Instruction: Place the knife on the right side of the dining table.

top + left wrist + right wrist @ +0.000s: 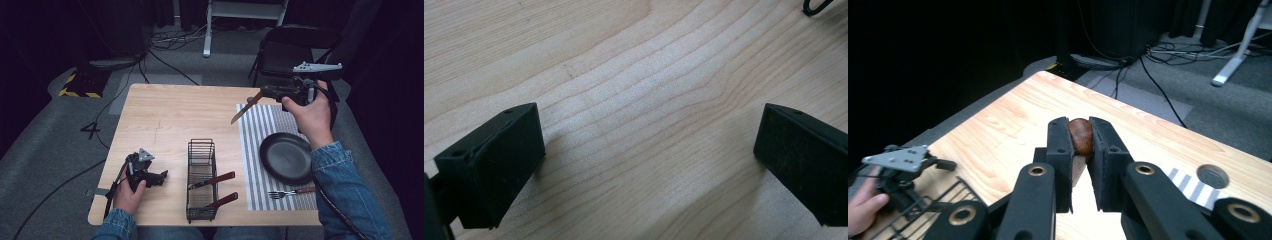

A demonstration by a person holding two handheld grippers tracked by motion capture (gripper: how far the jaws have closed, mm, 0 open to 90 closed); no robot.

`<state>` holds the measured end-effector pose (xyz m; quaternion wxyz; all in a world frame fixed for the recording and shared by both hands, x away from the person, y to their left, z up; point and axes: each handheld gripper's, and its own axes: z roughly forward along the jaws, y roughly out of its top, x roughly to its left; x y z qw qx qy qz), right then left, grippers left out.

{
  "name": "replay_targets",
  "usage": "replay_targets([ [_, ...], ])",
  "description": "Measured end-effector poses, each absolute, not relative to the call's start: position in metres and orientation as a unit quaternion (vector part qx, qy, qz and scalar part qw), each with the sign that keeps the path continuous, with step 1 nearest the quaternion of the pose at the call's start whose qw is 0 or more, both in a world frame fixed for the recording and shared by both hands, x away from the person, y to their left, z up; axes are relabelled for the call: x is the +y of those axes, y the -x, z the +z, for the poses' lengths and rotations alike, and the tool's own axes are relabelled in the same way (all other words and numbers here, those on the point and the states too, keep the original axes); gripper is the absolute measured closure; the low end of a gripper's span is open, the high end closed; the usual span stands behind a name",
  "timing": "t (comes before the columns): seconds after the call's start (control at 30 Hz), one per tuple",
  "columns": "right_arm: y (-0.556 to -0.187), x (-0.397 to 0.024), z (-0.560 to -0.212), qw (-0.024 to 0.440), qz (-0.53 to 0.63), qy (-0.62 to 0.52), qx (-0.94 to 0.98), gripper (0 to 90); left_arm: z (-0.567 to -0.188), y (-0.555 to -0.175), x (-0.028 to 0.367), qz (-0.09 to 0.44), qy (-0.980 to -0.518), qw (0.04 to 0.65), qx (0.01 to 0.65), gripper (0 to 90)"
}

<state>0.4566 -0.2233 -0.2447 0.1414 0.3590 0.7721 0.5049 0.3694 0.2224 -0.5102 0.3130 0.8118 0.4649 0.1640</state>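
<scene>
My right gripper (267, 91) hangs above the table's far right, shut on the brown wooden handle of a knife (243, 110). The blade slants down and to the left, over the edge of the striped placemat (254, 135). In the right gripper view the jaws pinch the handle's rounded brown end (1080, 135). My left gripper (162, 176) rests low at the front left of the wooden table (165, 115). Its jaws stand wide open over bare wood (644, 100), with nothing between them.
A wire basket (201, 180) in the front middle holds two brown-handled utensils (216, 180). On the placemat lie a black plate (285, 157) and a fork (290, 192). A black folding chair (290, 50) stands beyond the table's far right corner.
</scene>
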Motion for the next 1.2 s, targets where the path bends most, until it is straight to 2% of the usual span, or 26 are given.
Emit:
replay_targets([
  [0.57,-0.495,-0.248,-0.278,0.162,0.486,-0.382,0.769,80.6,-0.51,-0.369,0.222,0.164,-0.811,0.313,0.466,0.1],
  [1.0,-0.518,-0.259,-0.305,0.158,0.478,-0.403,0.765,80.6,-0.51,-0.37,0.222,0.165,-0.812,0.312,0.464,0.1],
  [1.2,-0.535,-0.266,-0.326,0.166,0.468,-0.428,0.755,80.7,-0.51,-0.37,0.222,0.164,-0.813,0.312,0.464,0.1],
])
